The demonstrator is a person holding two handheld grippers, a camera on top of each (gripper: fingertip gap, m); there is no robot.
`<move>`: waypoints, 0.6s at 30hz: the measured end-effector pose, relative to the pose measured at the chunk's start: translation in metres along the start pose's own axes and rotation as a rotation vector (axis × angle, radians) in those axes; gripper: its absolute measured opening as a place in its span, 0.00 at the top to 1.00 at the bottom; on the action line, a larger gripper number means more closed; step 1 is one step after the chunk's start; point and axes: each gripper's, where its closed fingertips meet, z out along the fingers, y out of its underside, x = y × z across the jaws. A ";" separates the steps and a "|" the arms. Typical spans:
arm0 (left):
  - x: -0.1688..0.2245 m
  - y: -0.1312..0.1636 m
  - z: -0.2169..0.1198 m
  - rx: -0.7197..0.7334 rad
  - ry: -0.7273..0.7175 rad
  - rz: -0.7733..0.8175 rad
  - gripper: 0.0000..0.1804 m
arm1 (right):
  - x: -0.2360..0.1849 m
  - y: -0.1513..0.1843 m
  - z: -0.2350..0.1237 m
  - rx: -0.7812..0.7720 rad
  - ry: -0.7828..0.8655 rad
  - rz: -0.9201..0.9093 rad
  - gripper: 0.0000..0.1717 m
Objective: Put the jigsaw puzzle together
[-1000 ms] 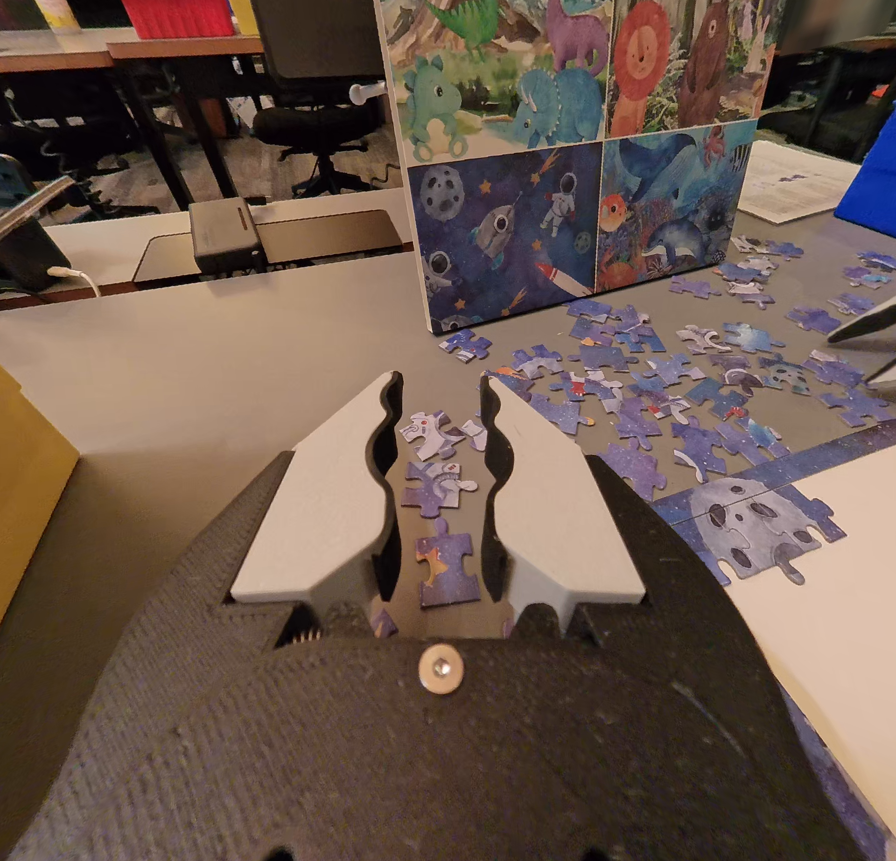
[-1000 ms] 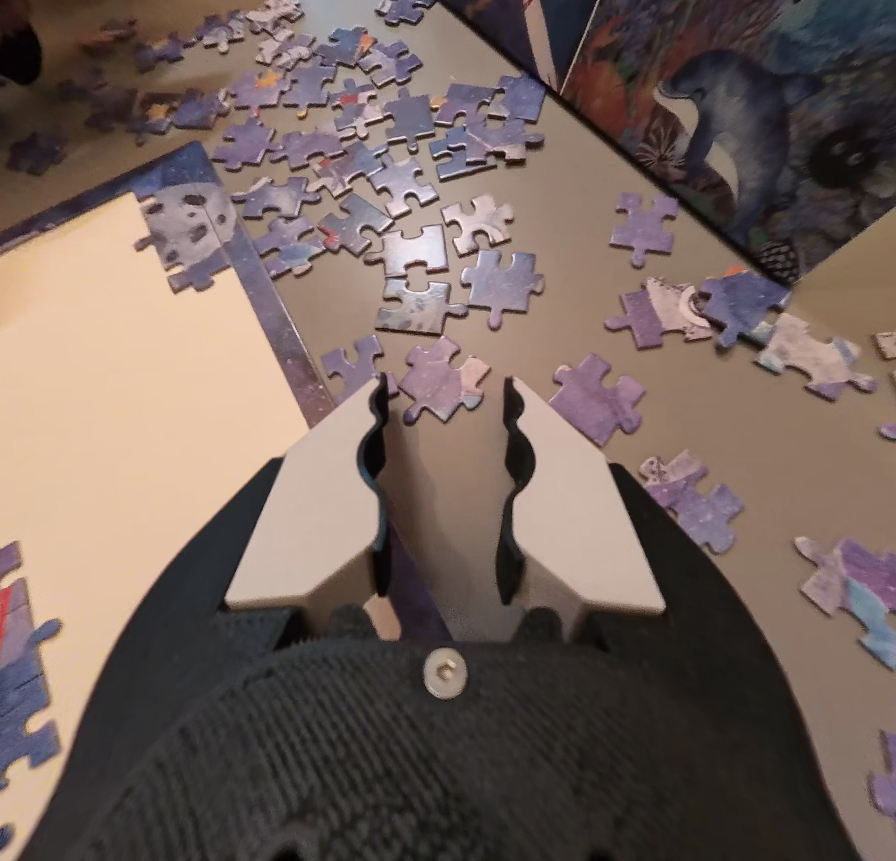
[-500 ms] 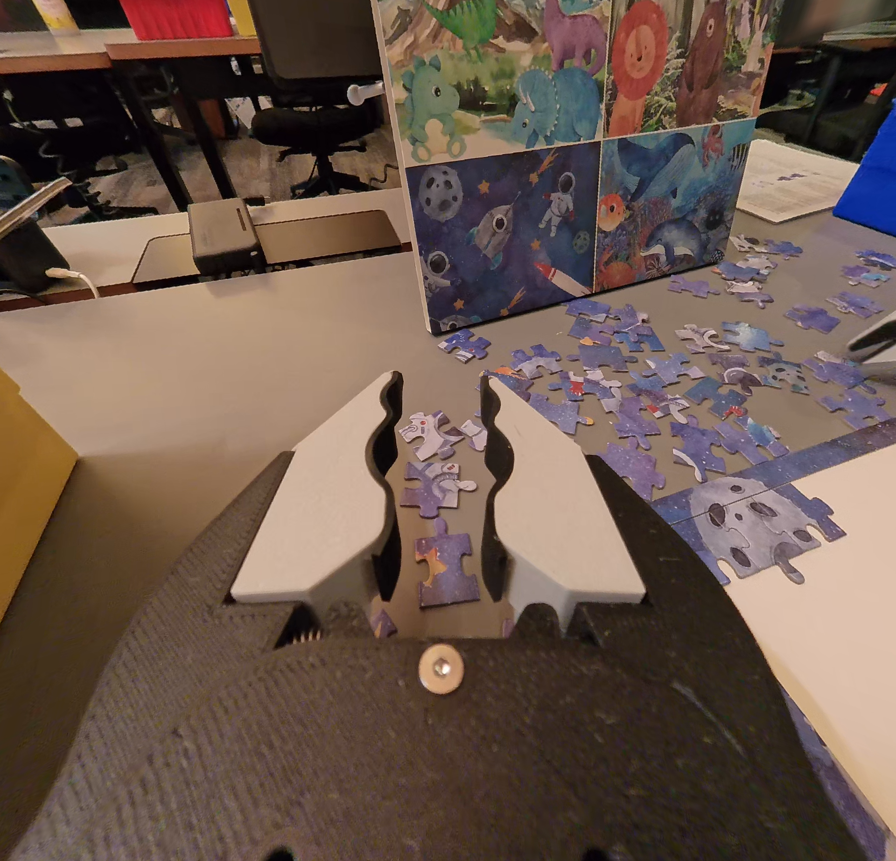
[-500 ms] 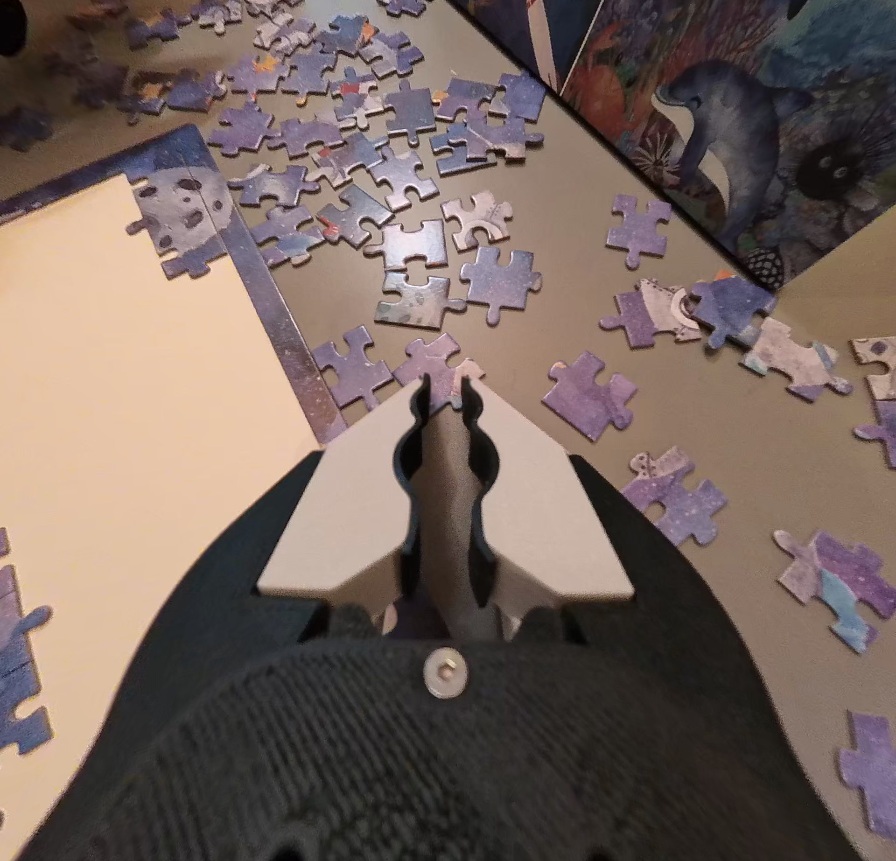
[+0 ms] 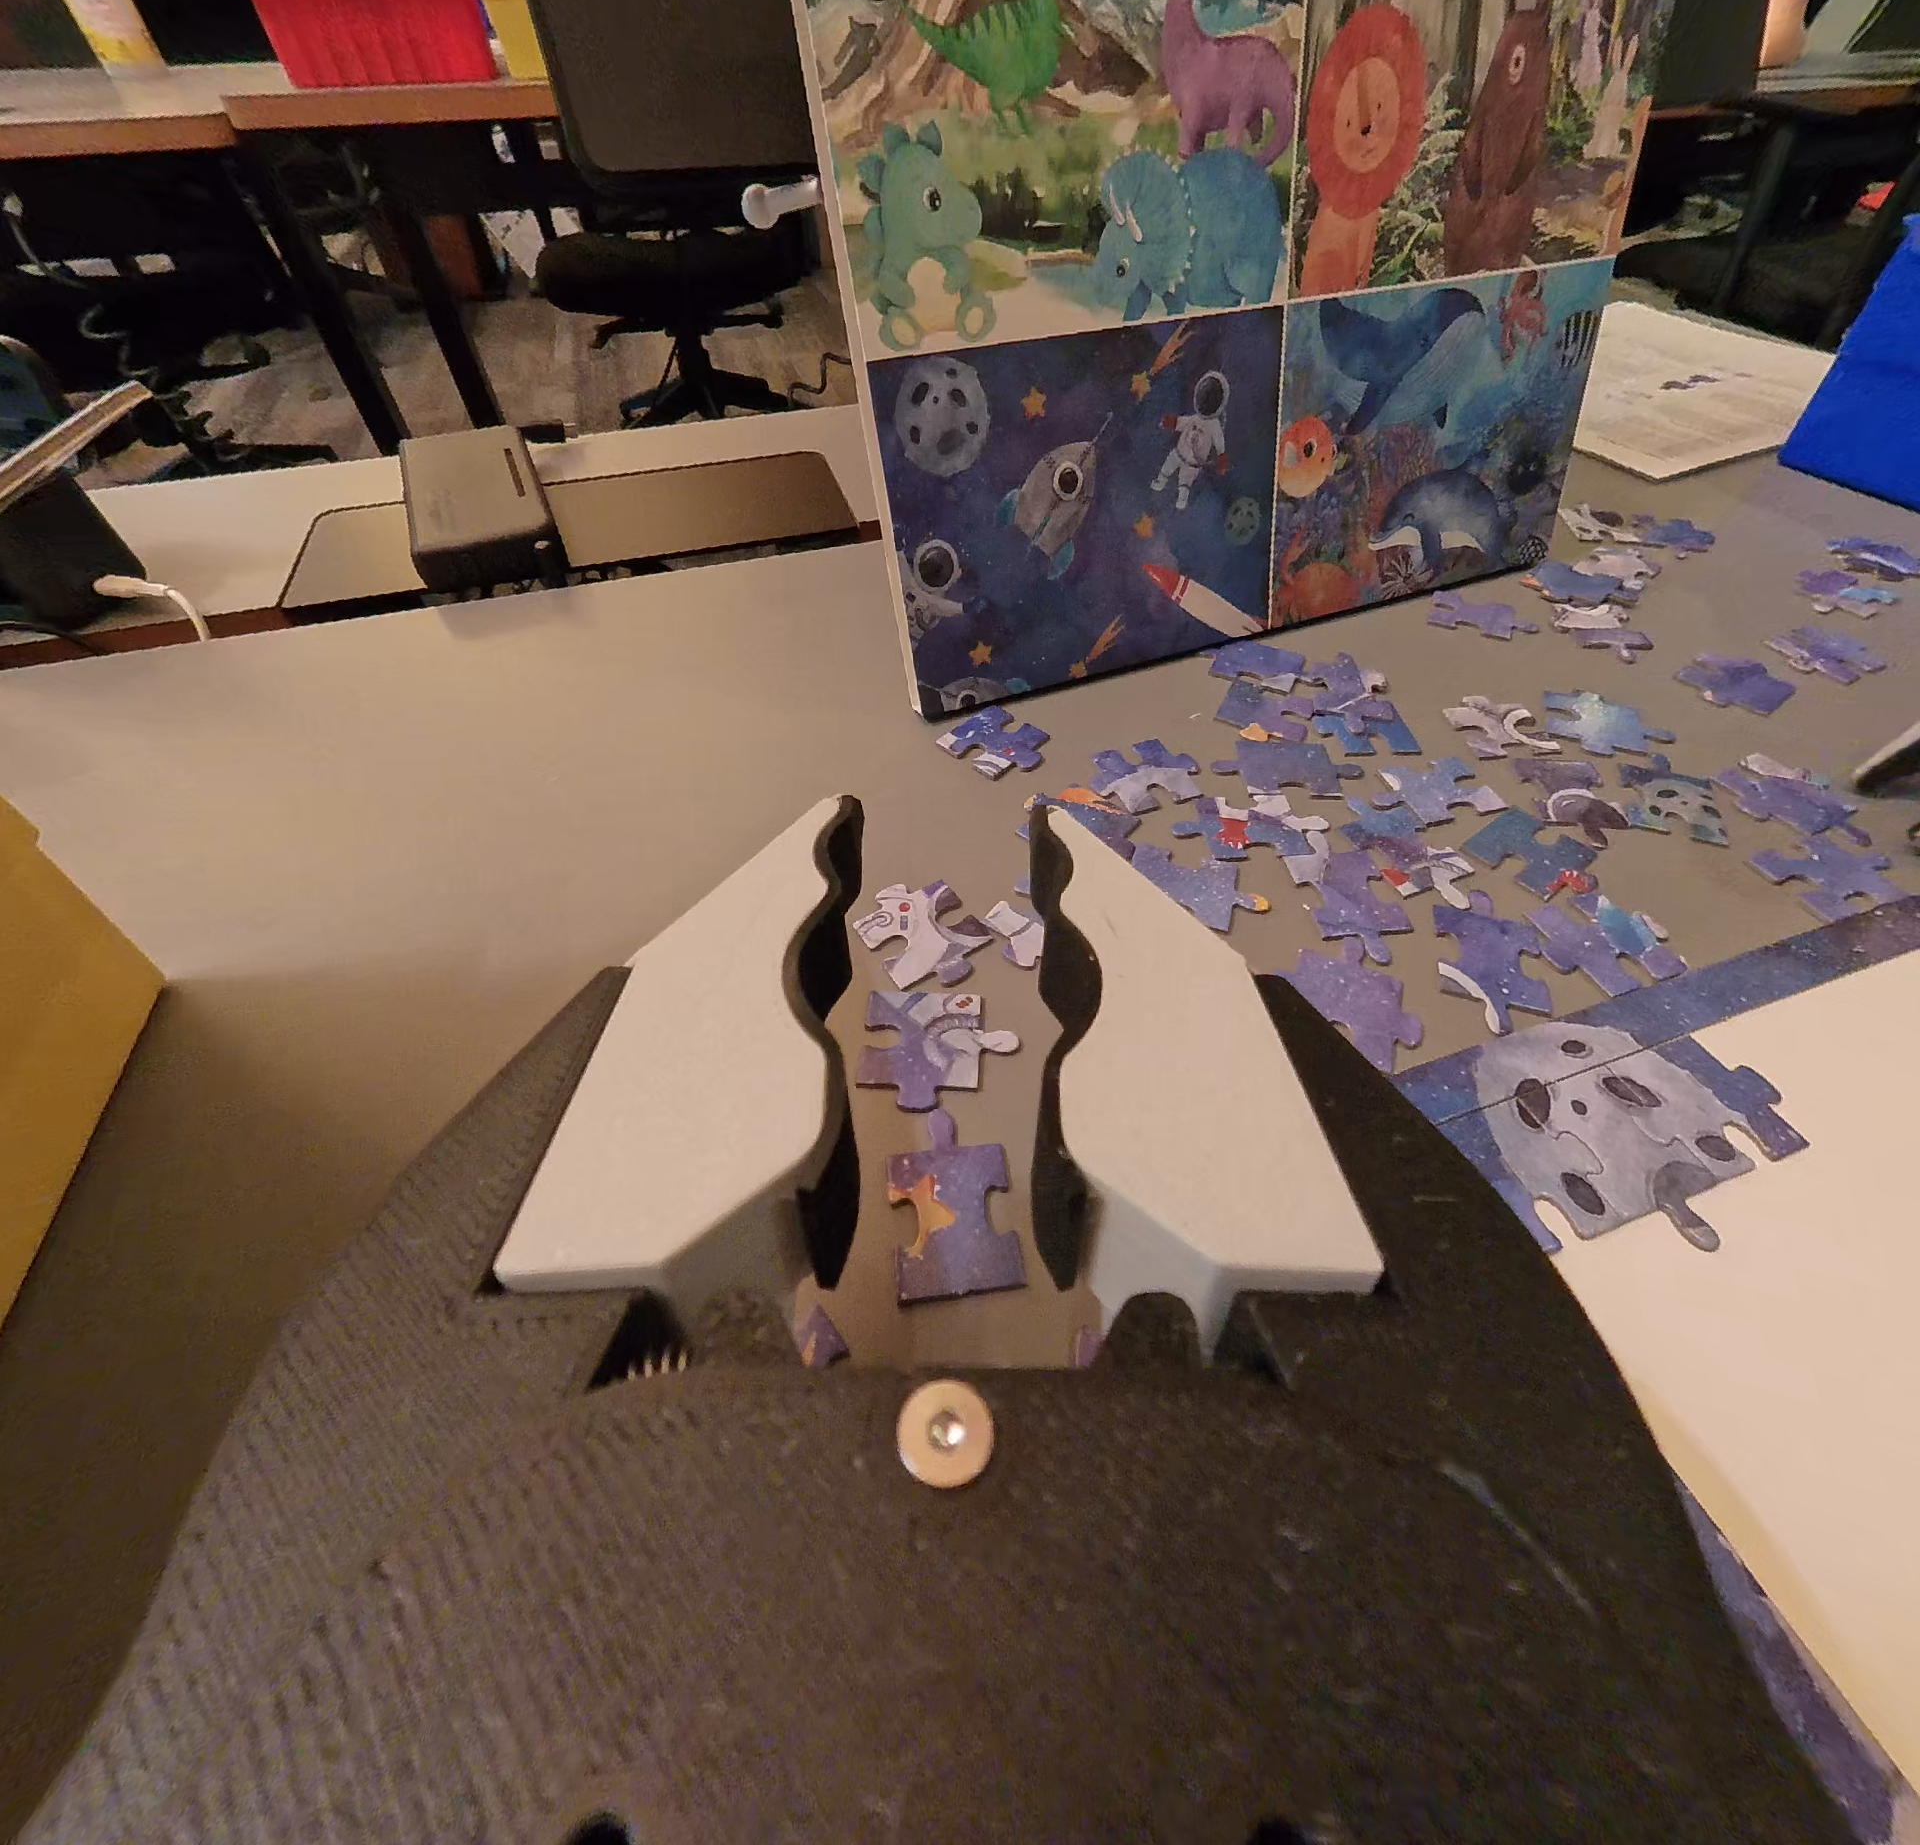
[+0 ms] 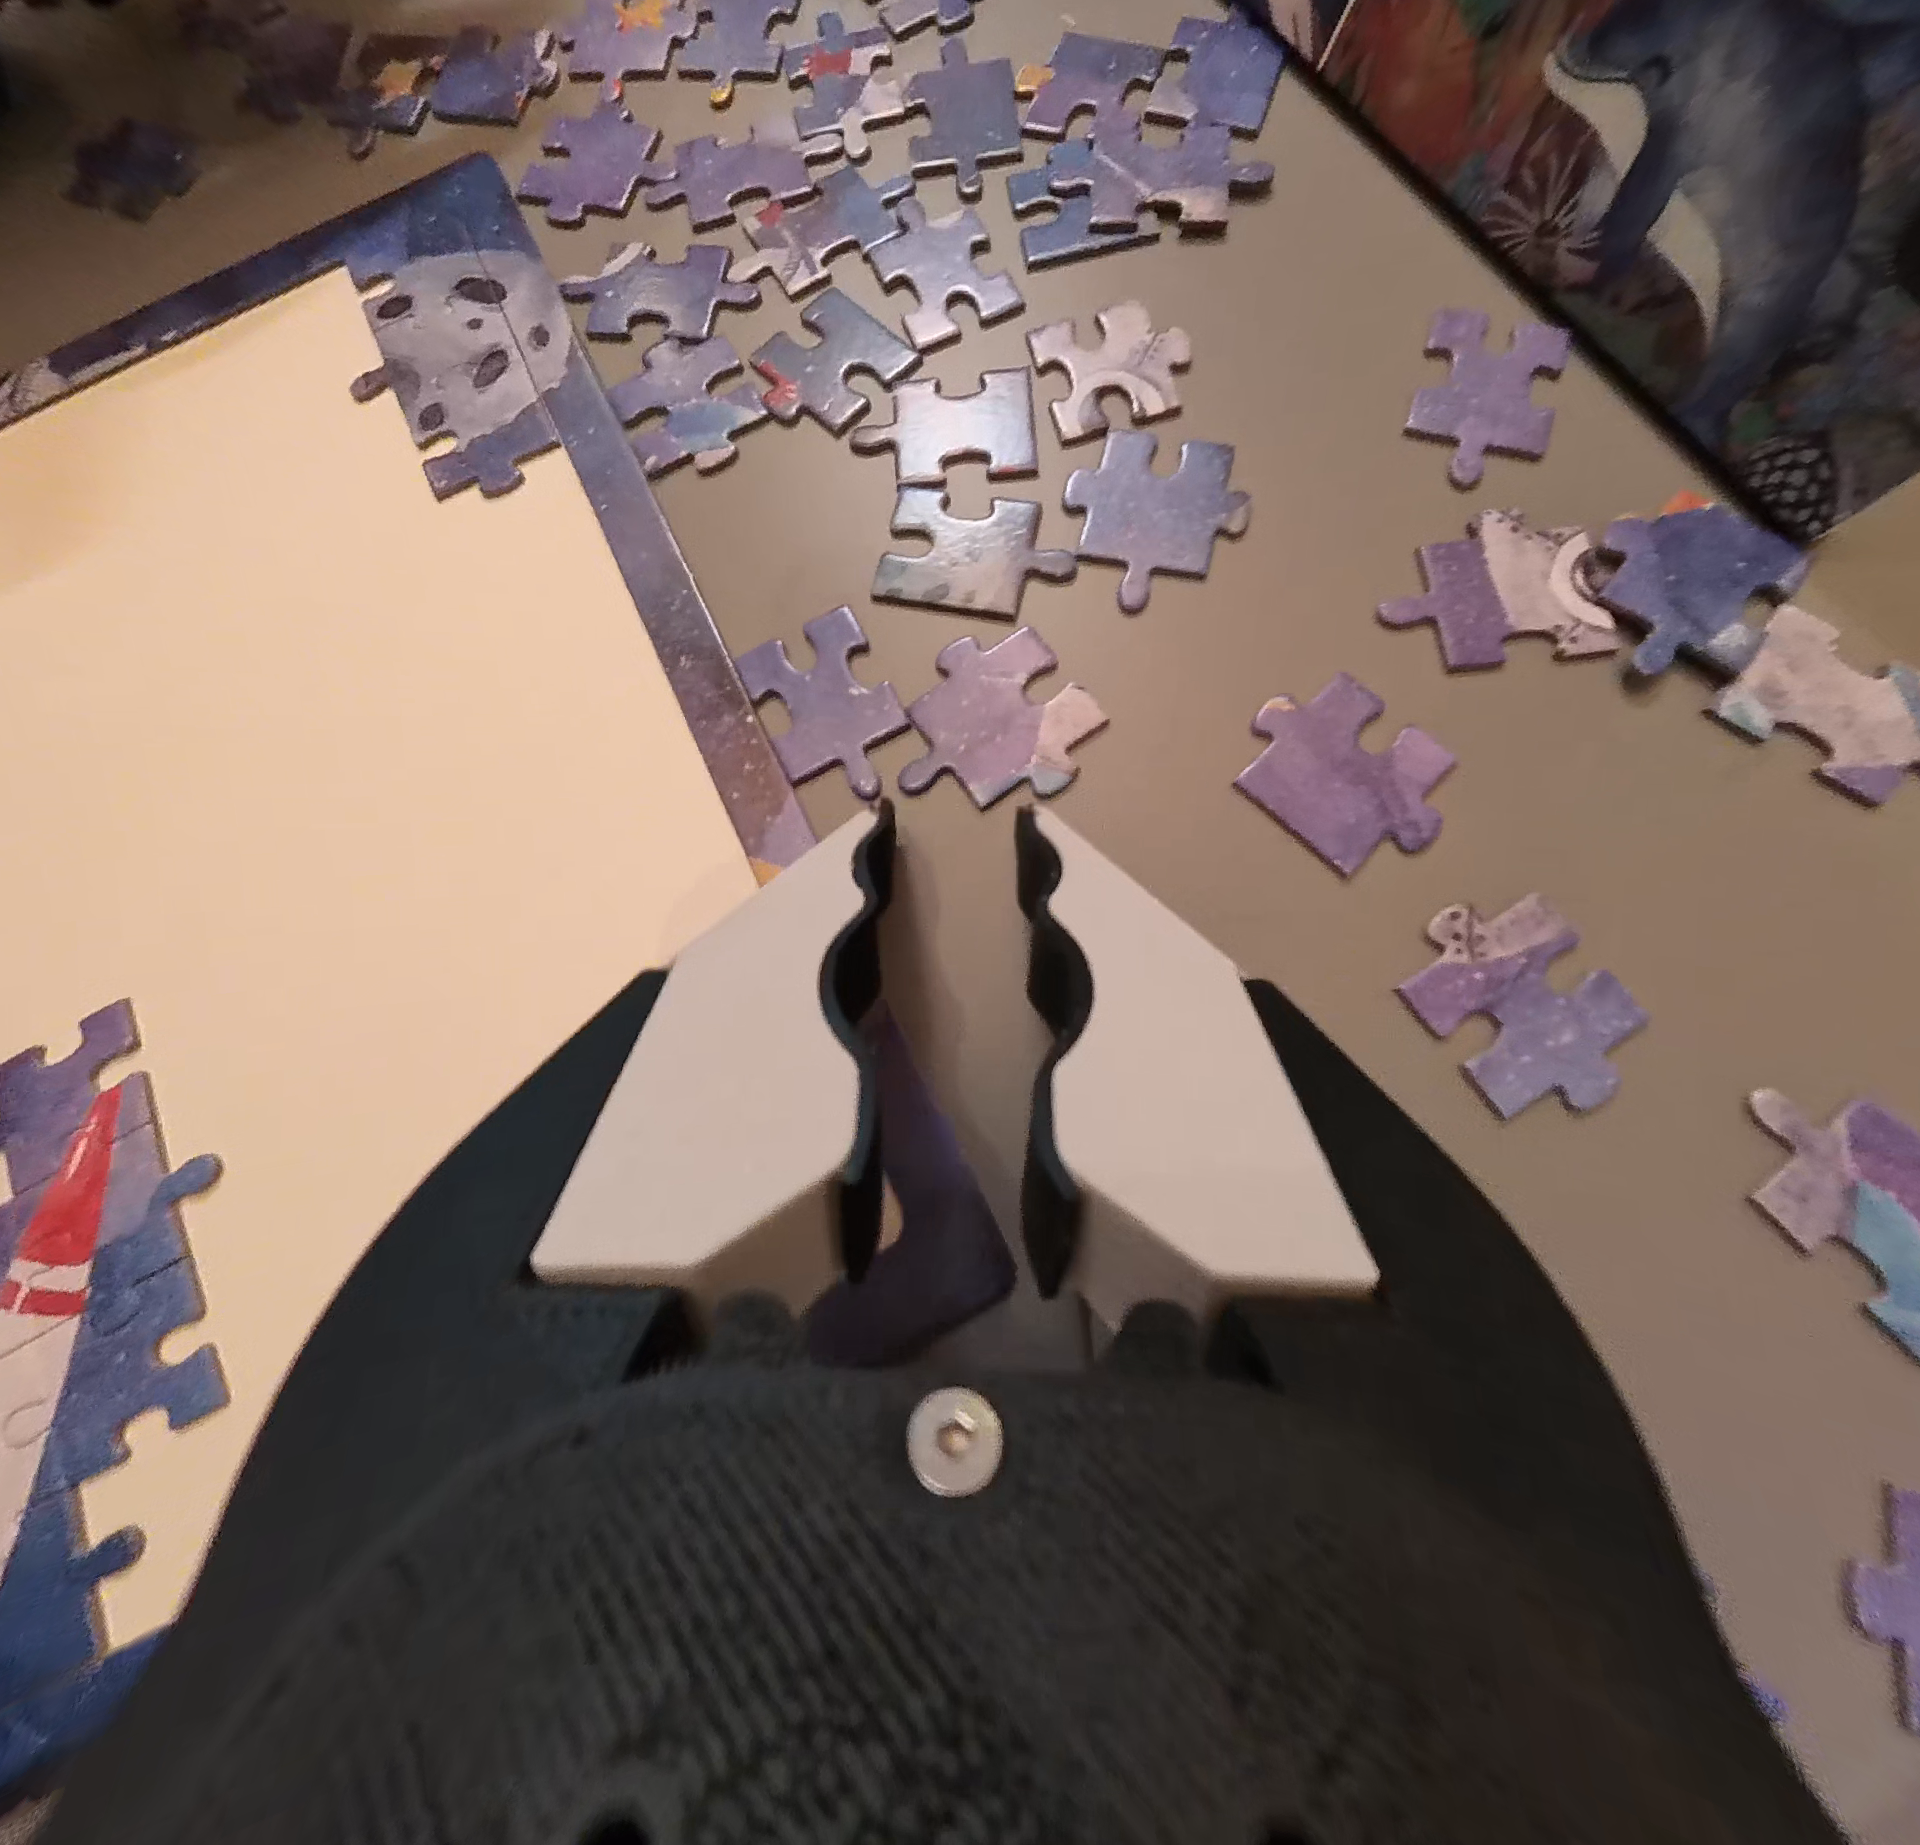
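My left gripper (image 5: 945,813) is open and holds nothing. It hovers over the grey table (image 5: 416,808). Three loose puzzle pieces lie on the table below its gap: a white one (image 5: 914,928), a purple one (image 5: 930,1052) and one with an orange mark (image 5: 951,1213). My right gripper (image 6: 954,816) is open and empty, low over the table beside the puzzle board's blue border (image 6: 665,590). A purple piece with a pale corner (image 6: 997,715) lies flat just beyond its fingertips, and another purple piece (image 6: 821,699) lies to its left. Many loose blue-purple pieces (image 6: 935,268) are scattered ahead.
The cream puzzle board (image 6: 312,652) has a moon section (image 6: 468,361) joined at its corner and a rocket section (image 6: 62,1276) at the lower left. A picture box (image 5: 1195,341) stands upright behind the pieces. A yellow box (image 5: 62,1047) is at the left. A black device (image 5: 473,507) and an office chair (image 5: 665,237) are beyond.
My right jaws narrowed almost shut by the purple piece with the pale corner, then parted again. The piece still lies on the table. The right gripper drew back a little. The left gripper has not moved.
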 end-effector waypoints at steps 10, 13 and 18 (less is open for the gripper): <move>0.001 0.001 0.001 -0.007 0.000 0.006 0.83 | 0.009 -0.009 0.010 0.048 0.052 -0.048 0.77; 0.001 0.002 0.001 -0.008 0.000 0.006 0.83 | 0.006 -0.008 0.011 0.038 0.031 -0.048 0.80; 0.000 0.002 0.001 -0.009 -0.002 0.007 0.83 | 0.007 -0.008 0.010 0.040 0.037 -0.041 0.83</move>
